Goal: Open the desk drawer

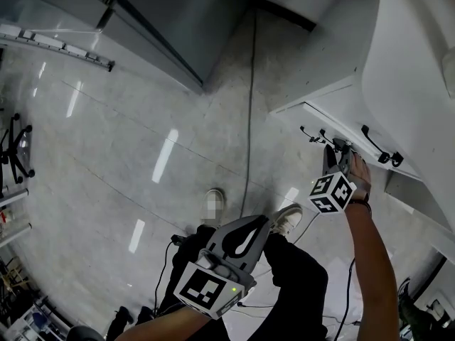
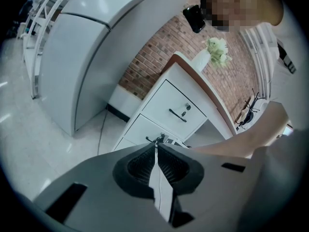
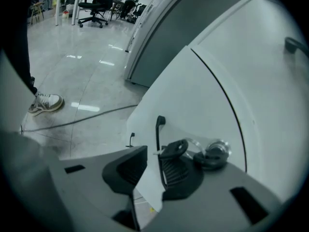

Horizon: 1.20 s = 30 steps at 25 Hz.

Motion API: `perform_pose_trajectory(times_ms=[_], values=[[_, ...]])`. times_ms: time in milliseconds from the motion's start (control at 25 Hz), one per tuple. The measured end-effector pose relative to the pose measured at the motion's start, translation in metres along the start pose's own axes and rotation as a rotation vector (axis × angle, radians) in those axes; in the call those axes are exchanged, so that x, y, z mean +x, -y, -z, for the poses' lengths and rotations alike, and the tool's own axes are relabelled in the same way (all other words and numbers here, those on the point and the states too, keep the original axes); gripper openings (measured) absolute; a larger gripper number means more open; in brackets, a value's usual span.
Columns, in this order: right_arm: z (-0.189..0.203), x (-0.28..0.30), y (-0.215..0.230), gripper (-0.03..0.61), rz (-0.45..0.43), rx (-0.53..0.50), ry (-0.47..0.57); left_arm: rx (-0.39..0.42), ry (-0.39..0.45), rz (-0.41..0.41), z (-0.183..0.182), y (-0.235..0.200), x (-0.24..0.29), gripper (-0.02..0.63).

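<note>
The white drawer unit stands at the right, with its drawer fronts facing me. My right gripper is at the middle drawer. Its black bar handle runs in between the jaws beside the right pad, and a white gap shows to the left pad. A black key and a round lock sit just right of the jaws. My left gripper hangs back low over my legs, shut and empty.
Another black handle is on the drawer above, and a small one below. A black cable runs across the glossy floor. Grey cabinets stand behind. My shoes are near the unit, and office chairs stand far off.
</note>
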State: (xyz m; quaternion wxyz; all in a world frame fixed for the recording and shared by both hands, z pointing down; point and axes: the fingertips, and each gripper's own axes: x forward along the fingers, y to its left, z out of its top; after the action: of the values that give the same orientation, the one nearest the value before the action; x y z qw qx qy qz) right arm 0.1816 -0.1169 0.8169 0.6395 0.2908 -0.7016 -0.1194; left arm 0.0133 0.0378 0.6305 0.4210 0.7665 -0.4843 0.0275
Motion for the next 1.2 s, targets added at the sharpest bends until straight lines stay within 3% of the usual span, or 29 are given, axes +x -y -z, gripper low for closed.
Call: perform_pose_trajectory(times_ms=[320,720,1200], values=[[-0.002,0.001,0.009,0.034,0.087,-0.006,0.026,-0.037,-0.004,-0.011,0.005,-0.004,-0.001,0.021],[-0.003,0.002,0.009,0.028,0.126,-0.036,0.051,-0.054,-0.012,-0.017,0.011,-0.002,0.004,0.021],[-0.002,0.003,0.010,0.028,0.084,0.049,0.026,-0.082,-0.028,-0.030,0.025,0.004,0.001,0.021]])
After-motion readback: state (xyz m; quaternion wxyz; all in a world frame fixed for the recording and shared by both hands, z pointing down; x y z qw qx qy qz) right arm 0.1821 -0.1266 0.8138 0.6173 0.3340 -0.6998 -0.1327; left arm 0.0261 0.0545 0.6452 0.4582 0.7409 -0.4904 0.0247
